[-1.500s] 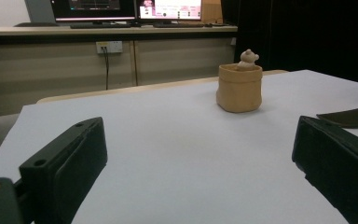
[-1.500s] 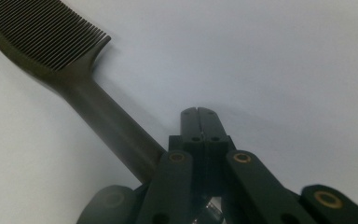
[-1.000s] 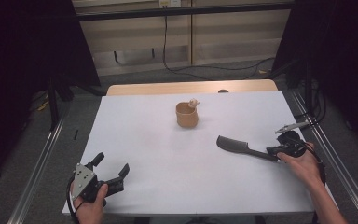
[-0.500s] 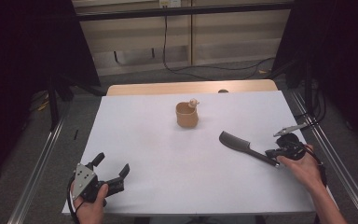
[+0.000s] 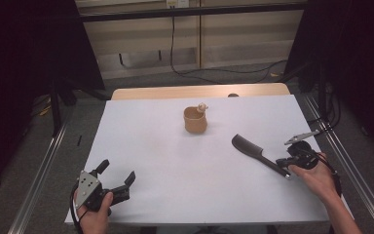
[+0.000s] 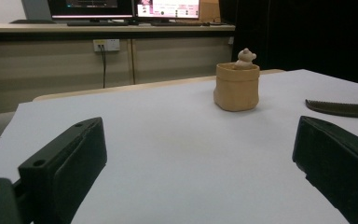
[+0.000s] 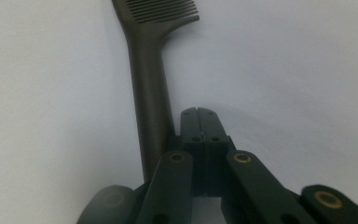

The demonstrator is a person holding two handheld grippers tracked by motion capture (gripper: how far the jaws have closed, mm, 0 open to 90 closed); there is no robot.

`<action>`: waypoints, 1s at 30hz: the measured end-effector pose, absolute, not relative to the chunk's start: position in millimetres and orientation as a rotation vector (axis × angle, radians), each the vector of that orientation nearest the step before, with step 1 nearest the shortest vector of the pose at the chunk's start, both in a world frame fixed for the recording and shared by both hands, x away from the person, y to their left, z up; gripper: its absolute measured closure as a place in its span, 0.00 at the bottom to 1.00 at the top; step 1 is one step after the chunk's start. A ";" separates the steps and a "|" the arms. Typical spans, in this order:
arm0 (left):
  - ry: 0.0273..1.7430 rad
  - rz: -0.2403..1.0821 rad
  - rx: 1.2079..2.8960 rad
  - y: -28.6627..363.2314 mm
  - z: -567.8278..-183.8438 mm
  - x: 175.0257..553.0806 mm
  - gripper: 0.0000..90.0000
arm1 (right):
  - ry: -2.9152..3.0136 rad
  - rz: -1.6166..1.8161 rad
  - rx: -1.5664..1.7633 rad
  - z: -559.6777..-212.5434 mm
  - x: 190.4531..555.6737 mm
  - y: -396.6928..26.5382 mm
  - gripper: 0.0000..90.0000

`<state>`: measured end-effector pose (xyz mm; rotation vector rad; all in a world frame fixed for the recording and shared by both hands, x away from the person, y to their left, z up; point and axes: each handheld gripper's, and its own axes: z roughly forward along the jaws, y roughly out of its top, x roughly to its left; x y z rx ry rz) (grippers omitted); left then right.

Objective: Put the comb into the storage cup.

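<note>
The right gripper (image 5: 286, 165), at about four o'clock on the white table (image 5: 151, 141), has its jaws clenched together with nothing between them, and the handle of the dark comb (image 5: 253, 152) lies just beside them, the toothed head pointing toward ten o'clock. The left gripper (image 5: 117, 179) rests near seven o'clock with its jaws spread wide and empty. A tan cup (image 5: 195, 120) with a small bear figure (image 5: 202, 107) on its rim stands toward twelve o'clock.

Comb (image 5: 253, 150) dark brown-black, ridged teeth; cup (image 5: 195, 120) tan with cream bear figure (image 5: 202, 107); surface (image 5: 165, 151) plain white; tools black.
</note>
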<state>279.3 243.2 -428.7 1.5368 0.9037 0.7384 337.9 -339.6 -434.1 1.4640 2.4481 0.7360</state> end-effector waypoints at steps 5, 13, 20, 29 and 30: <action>0.905 0.734 1.543 242.4 -429.2 279.4 0.03 | 2.449 0.742 1.463 -434.2 337.6 -339.6 1.00; 0.905 0.732 1.545 243.1 -429.0 279.4 0.03 | 2.439 0.782 1.482 -435.4 337.5 -343.2 1.00; 0.902 0.736 1.545 243.5 -428.8 279.4 0.03 | 2.431 0.810 1.476 -435.7 337.4 -346.0 1.00; 0.902 0.726 1.546 242.6 -428.9 279.1 0.03 | 2.302 0.912 1.440 -427.7 334.0 -357.7 0.93; 0.902 0.726 1.546 242.7 -428.9 279.4 0.03 | 2.279 0.933 1.433 -426.1 333.2 -359.4 0.92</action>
